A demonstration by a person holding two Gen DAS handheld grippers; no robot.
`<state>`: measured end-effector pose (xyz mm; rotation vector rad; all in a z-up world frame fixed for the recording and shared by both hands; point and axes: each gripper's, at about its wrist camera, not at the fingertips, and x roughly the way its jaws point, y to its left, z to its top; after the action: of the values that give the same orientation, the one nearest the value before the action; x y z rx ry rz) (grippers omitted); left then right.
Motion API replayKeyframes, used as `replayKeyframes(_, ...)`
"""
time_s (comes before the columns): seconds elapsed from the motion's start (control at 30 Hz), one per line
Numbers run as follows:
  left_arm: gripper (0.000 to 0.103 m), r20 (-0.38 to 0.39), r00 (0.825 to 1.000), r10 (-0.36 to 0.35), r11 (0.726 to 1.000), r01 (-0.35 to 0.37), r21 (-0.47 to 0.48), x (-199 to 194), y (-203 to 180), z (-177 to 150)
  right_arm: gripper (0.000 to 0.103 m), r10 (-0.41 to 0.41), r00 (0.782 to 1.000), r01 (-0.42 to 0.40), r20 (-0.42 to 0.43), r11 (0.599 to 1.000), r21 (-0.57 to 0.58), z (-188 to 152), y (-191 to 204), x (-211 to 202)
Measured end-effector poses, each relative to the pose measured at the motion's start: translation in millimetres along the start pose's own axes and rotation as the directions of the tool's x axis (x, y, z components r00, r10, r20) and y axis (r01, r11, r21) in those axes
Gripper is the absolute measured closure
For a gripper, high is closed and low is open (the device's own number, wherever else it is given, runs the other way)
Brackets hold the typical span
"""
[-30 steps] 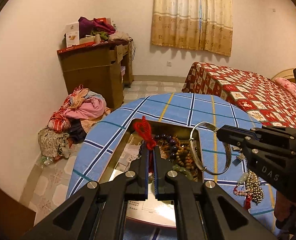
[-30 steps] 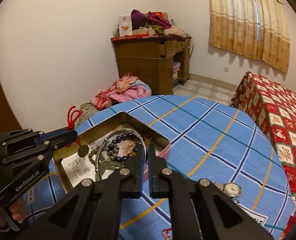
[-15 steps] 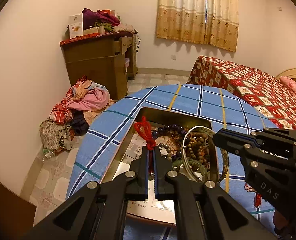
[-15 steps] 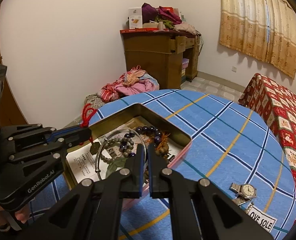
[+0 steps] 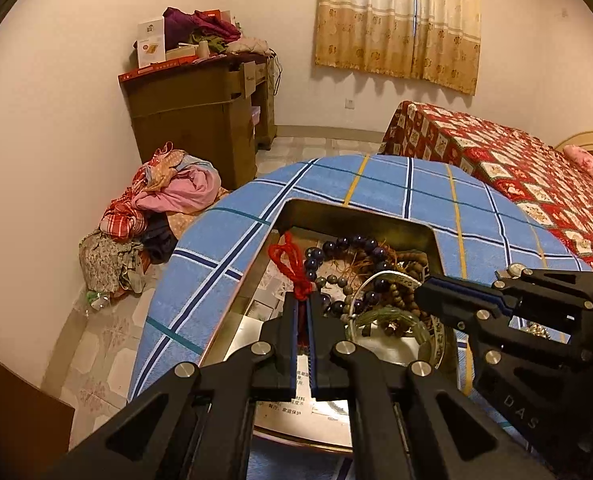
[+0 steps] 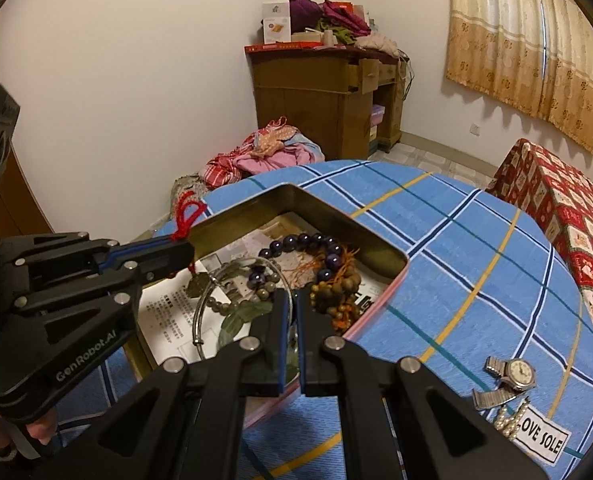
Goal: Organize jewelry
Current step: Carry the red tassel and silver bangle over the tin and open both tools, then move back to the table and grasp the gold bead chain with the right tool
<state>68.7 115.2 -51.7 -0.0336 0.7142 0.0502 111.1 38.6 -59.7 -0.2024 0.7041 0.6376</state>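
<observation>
- We see the left gripper (image 5: 303, 312) pressed together, pinching a red knotted cord (image 5: 292, 261) just below its knot; the loop sticks up above the fingertips.
- In the right wrist view a small dark pendant (image 6: 195, 283) hangs on the cord under the left gripper (image 6: 186, 249), over the tin.
- The right gripper (image 6: 291, 300) is pinched on a thin silver bangle (image 6: 216, 300); the hoop tilts over the tin's contents, touching or not we cannot tell.
- In the left wrist view the right gripper (image 5: 420, 294) comes in from the right with the bangle (image 5: 380, 278) at its tip.
- A shallow rectangular gold metal tin (image 6: 296, 194) sits on the tabletop, which is covered by a blue checked cloth (image 6: 476, 280).
- In the tin: a dark purple bead bracelet (image 6: 308, 240), a brown wooden bead string (image 6: 336, 292), a grey-green bead bracelet (image 6: 232, 304), a pale green jade bangle (image 5: 392, 316), all on a printed paper sheet (image 6: 164, 316).
- Outside the tin on the cloth, right side: a silver wristwatch (image 6: 514, 372), a pearl string (image 6: 508, 420), and a white "LOVE SOLE" tag (image 6: 542, 438).
- Background: a brown wooden desk (image 5: 200, 120) with clutter on top, a heap of clothes (image 5: 168, 196) on the floor, a bed with a red patterned cover (image 5: 516, 172), and beige curtains (image 5: 400, 20).
</observation>
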Motion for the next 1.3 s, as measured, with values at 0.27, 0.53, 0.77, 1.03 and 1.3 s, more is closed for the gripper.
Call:
replayKeyframes(0.27, 0.087, -0.019, 0.999, 0.03, 0.999, -0.029, 0.037, 2.3, -10.4, 1.2, 0.089, 0.017, 1.0, -0.017, -0.006, 0.999, 0.036, -5.9, -6.2, -0.6)
replayKeyframes(0.53, 0.024, 0.068, 0.997, 0.037, 0.999, -0.038, 0.009, -21.7, -15.9, 3.9, 0.058, -0.04, 0.999, 0.036, 0.037, 0.993, 0.114, -21.8, -54.0, -40.0)
replayKeyframes(0.77, 0.024, 0.092, 0.995, -0.028, 0.997, 0.021, 0.076, -36.0, -58.9, -0.5, 0.053, -0.197, 0.98, 0.189, -0.001, 0.94, 0.283, -70.2, -129.0, -87.7)
replayKeyframes(1.03, 0.024, 0.039, 0.996, -0.081, 0.98, 0.072, 0.184, -33.0, -109.3, -19.7, 0.053, -0.179, 0.983, 0.181, -0.042, 0.903, 0.39, -106.0, -142.6, -101.5)
replayKeyframes(1.3, 0.024, 0.011, 0.995, -0.095, 0.975, 0.091, 0.203, -38.1, -121.7, -43.5, 0.053, -0.071, 0.995, 0.086, -0.063, 0.955, 0.284, -111.8, -97.6, -89.2)
